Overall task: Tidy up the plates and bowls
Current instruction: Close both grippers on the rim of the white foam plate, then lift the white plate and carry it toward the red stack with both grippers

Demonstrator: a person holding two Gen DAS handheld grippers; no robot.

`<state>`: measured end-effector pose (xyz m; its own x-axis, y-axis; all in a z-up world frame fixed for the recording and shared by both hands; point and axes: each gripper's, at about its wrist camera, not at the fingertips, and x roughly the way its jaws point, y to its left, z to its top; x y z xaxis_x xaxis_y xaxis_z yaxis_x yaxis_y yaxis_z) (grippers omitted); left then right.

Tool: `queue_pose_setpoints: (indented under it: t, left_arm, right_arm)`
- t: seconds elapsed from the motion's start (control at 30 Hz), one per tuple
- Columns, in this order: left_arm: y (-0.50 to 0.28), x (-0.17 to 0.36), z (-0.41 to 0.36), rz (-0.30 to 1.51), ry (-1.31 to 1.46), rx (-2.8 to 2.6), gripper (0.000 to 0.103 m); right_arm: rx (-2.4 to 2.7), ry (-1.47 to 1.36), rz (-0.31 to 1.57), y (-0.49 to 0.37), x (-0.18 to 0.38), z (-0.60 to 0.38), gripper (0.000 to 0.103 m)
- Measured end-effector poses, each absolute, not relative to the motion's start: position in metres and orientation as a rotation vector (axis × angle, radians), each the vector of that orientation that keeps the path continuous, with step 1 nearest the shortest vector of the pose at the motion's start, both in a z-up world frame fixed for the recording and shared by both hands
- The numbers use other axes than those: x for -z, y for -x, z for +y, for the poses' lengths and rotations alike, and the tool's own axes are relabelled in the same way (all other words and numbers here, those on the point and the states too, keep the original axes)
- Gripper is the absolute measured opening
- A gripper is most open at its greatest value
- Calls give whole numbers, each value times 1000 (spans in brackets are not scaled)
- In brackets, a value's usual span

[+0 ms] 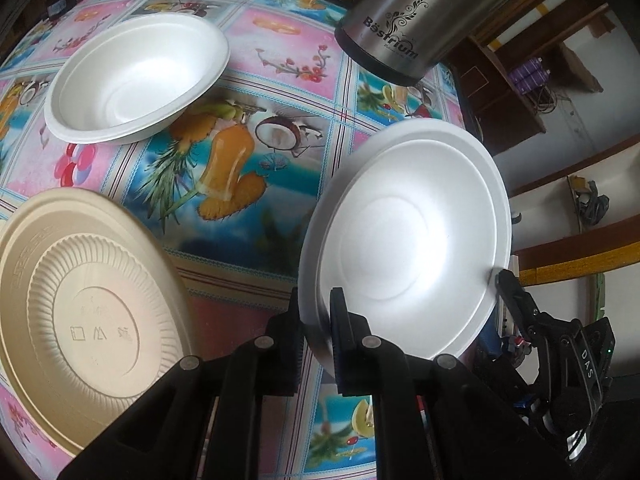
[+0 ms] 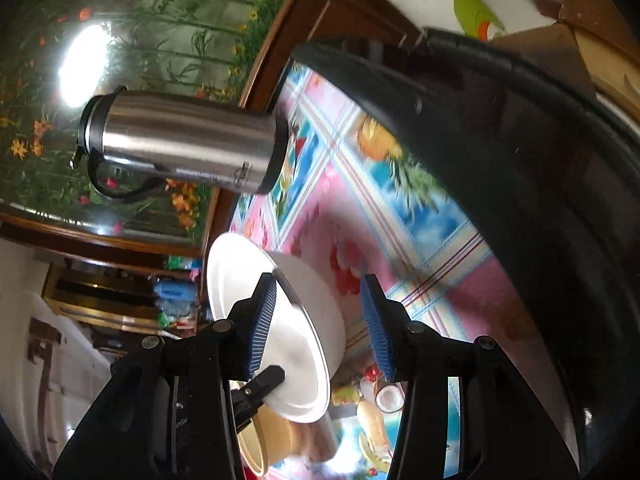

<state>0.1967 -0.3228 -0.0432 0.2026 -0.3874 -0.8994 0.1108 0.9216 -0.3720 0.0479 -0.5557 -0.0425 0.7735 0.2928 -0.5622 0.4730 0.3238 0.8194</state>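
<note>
Left gripper: clenched on the near rim of a white round foam bowl, one black finger outside the wall, the other inside the hollow. Held off the table, tilted steeply, open side facing the left wrist camera.

Right gripper: released, blue ribbed pads standing wide apart. Straddles the far edge of the same held bowl: one pad just beside the rim on the hollow side, the other clear of the outer wall, with tablecloth showing in the gap. No squeeze on the foam from this side. From the left wrist view, only one black fingertip of the right gripper at the bowl's rim, touching or almost so; cannot tell which.

On the glossy fruit-print tablecloth in pink and blue:
- a second white foam bowl, upright and empty, well apart from the held one, toward the far left;
- a beige round plastic plate with a ribbed inner ring, lying flat at the near left, empty, moulded marks in its centre;
- a brushed-steel vacuum flask with black base and scroll logo, standing at the far edge, near the held bowl but not touching it.

From the right wrist view, flask with a black lid and strap; beige plate below the held bowl, blurred.
</note>
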Motion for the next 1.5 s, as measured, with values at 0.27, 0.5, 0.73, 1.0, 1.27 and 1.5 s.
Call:
queue_pose_setpoints:
  t: [0.27, 0.5, 0.73, 1.0, 1.27, 1.5]
  left_arm:
    - [-198, 45, -319, 1346, 273, 343, 11]
    - [-192, 45, -316, 1348, 277, 351, 11]
    - [-175, 38, -300, 1346, 305, 371, 11]
    - [-138, 38, -277, 1332, 306, 413, 11]
    - [-90, 35, -248, 1293, 302, 465, 11]
    - [-50, 24, -214, 1232, 292, 487, 11]
  right_arm:
    - [142, -1096, 752, -58, 23, -534, 13]
    - [155, -1066, 749, -58, 21, -529, 11]
    - [148, -1051, 736, -51, 14, -519, 7]
    - [158, -961, 717, -14, 1, -489, 7]
    - [151, -894, 726, 40, -3, -455, 7]
    - [130, -835, 724, 76, -15, -417, 7]
